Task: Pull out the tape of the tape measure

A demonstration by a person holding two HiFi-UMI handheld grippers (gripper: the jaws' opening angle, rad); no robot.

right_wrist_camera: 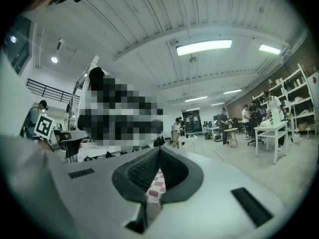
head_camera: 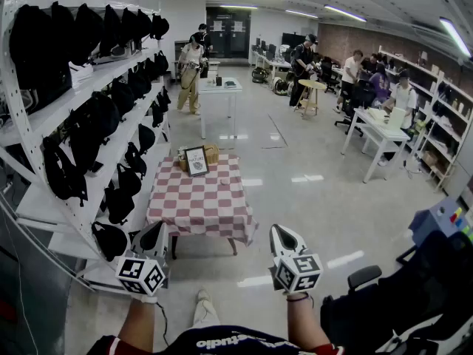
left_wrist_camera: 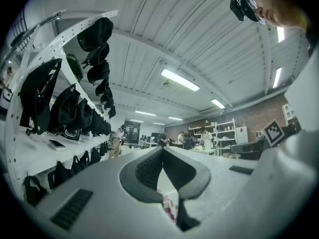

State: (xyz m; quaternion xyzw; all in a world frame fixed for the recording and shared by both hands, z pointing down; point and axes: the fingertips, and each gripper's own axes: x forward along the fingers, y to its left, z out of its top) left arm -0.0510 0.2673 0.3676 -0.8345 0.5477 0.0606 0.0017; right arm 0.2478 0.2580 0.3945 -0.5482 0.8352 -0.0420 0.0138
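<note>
You are standing in a large, bright workroom, with a tall white metal shelving rack [head_camera: 111, 145] full of black bags [head_camera: 81, 135] running along your left. Ahead of you and below stands a small table under a red-and-white checked cloth [head_camera: 199, 205], its long axis pointing away from you. At its far end are a black-framed sign [head_camera: 196, 160] and a low brown box [head_camera: 212, 152] just behind the sign. The rest of the cloth looks bare.

You hold both grippers up in front of your chest, apart from each other and well short of those things. The left gripper [head_camera: 157, 232] has its dark ribbed pads pressed together at the tips [left_wrist_camera: 162, 149], with nothing between them. The right gripper [head_camera: 278, 235] is equally closed and empty [right_wrist_camera: 159, 147]; only checked cloth shows through the gap under its pads.

No view lets you make out the tape measure. If it is here, the likeliest place is at the far end of the table, by the sign or in the box, too small to tell. So the coming move is forward and down, towards that end. The table sits left of your midline, so your left gripper looks the nearer one. Both pairs of jaws will need to part before either can take anything.
</note>
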